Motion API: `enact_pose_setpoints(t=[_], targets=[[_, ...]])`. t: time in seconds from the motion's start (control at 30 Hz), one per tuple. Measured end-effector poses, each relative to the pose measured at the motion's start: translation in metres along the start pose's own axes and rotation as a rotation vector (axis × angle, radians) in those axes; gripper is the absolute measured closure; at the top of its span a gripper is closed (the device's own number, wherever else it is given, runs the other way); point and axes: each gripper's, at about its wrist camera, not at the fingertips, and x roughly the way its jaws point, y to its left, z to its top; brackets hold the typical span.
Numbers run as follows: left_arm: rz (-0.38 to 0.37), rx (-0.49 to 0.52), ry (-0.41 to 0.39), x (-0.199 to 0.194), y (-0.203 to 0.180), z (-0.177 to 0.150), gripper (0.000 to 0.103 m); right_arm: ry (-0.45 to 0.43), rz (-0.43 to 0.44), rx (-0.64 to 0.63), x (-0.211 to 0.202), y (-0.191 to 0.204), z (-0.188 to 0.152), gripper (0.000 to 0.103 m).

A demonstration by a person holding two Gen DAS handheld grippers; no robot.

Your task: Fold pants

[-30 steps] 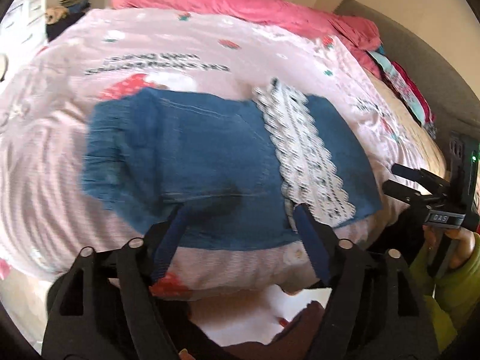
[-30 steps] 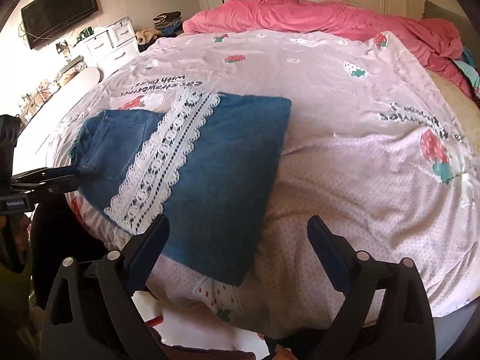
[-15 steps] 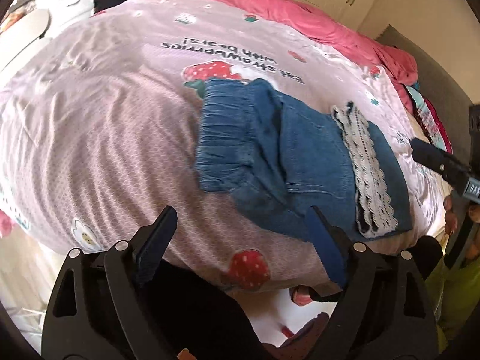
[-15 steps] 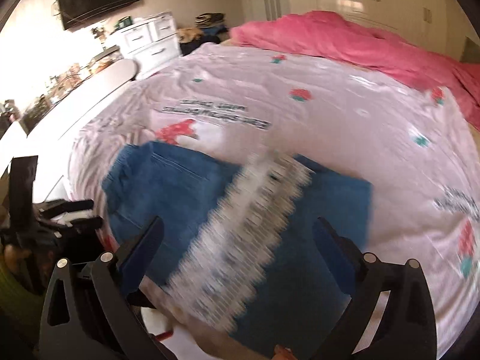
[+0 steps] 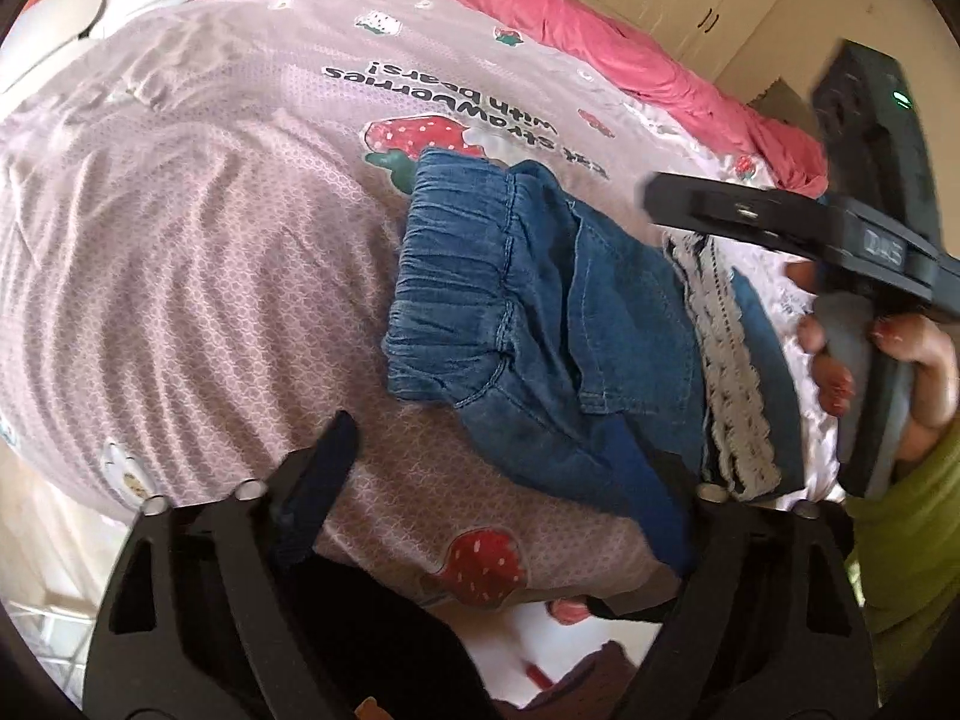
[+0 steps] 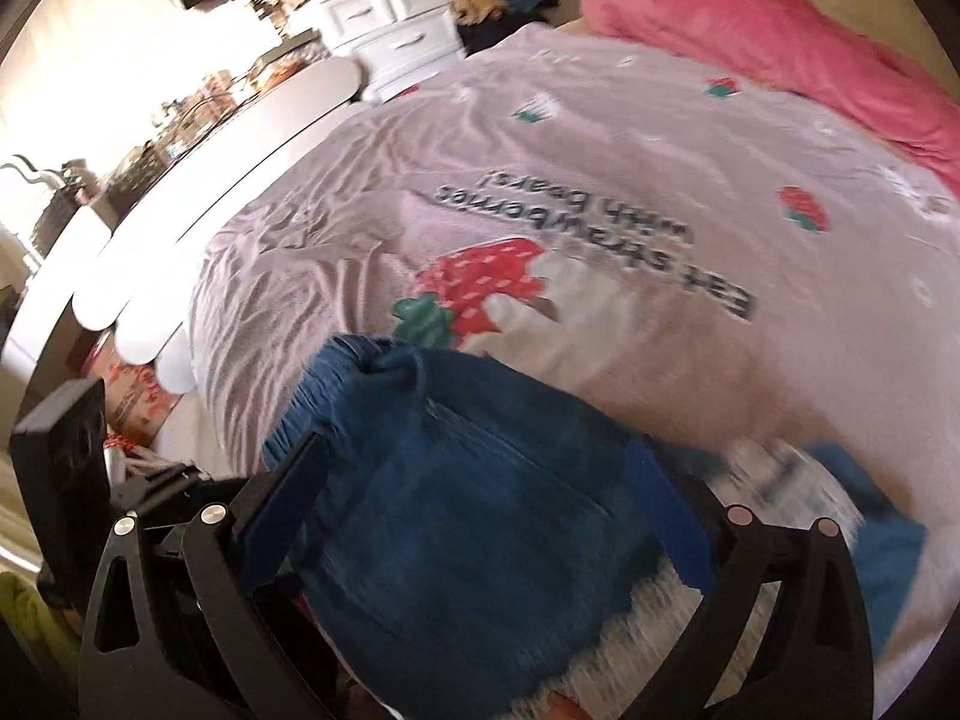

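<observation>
**Folded jeans parked at the bed edge, both grippers over them**

So the denim pants (image 5: 540,324) are lying folded on the pink strawberry bedspread (image 5: 198,252), right up against the near edge of the bed, lace trim (image 5: 729,384) on the right side and the elastic waistband facing the open middle. Loads of bare bedspread to the left and beyond, up to the pink duvet (image 5: 600,42); the near side just drops off to the floor.

My left gripper (image 5: 498,480) has its jaws fairly wide but closing, and nothing is pinched, the pads just frame the near corner of the denim. The right gripper (image 6: 480,516) stands wide with the denim between its fingers, not clamped as far as I can tell; that view's blurry.

Compared to a second ago: the right gripper swung from off the pants' lace end to over the waistband, and the left slid toward the waistband side.
</observation>
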Motion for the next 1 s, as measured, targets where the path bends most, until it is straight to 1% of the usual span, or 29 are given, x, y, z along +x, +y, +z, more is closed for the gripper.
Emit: enact_pose_setpoints(t=[0.03,0.1,0.13,0.23,0.33,0.4,0.5,0.57,0.63,0.67,0.7,0.73,0.8,0.87,0.9,1.0], targets=[[-0.022,-0.017,0.003,0.002,0.002,0.001,0.044,0.011,0.007,-0.004,0.004,0.002,0.003,0.004],[-0.053,-0.048,0.016,0.007,0.006,0.001,0.053,0.044,0.031,-0.037,0.016,0.009,0.01,0.004],[-0.063,-0.06,0.022,0.009,0.008,0.001,0.054,0.056,0.029,-0.057,0.022,0.014,0.013,0.004],[-0.066,-0.055,0.027,0.013,0.007,0.001,0.054,0.089,0.033,-0.116,0.035,0.024,0.017,0.005],[-0.07,-0.069,0.034,0.018,0.008,0.001,0.054,0.116,0.067,-0.14,0.046,0.03,0.02,0.005],[-0.075,-0.077,0.034,0.02,0.01,0.002,0.054,0.127,0.082,-0.145,0.052,0.032,0.021,0.005],[-0.073,-0.074,0.035,0.023,0.01,0.003,0.054,0.149,0.076,-0.163,0.065,0.037,0.023,0.005],[-0.073,-0.076,0.036,0.023,0.01,0.002,0.054,0.167,0.102,-0.147,0.075,0.036,0.025,0.005],[-0.074,-0.076,0.035,0.023,0.01,0.001,0.051,0.162,0.111,-0.13,0.081,0.035,0.027,0.006],[-0.075,-0.074,0.034,0.022,0.011,0.001,0.051,0.154,0.118,-0.131,0.083,0.034,0.027,0.02],[-0.075,-0.068,0.034,0.023,0.009,0.002,0.048,0.149,0.137,-0.136,0.084,0.035,0.027,0.038],[-0.074,-0.065,0.032,0.023,0.007,0.002,0.047,0.158,0.166,-0.134,0.086,0.035,0.027,0.054],[-0.072,-0.058,0.03,0.022,0.005,0.001,0.044,0.149,0.164,-0.136,0.082,0.035,0.023,0.059],[-0.075,-0.057,0.016,0.02,0.003,0.001,0.041,0.106,0.165,-0.145,0.069,0.034,0.018,0.066],[-0.079,-0.056,0.008,0.018,0.001,0.0,0.038,0.084,0.184,-0.129,0.061,0.031,0.017,0.068],[-0.077,-0.04,-0.011,0.013,-0.006,0.0,0.037,0.022,0.256,-0.083,0.032,0.016,0.011,0.07]])
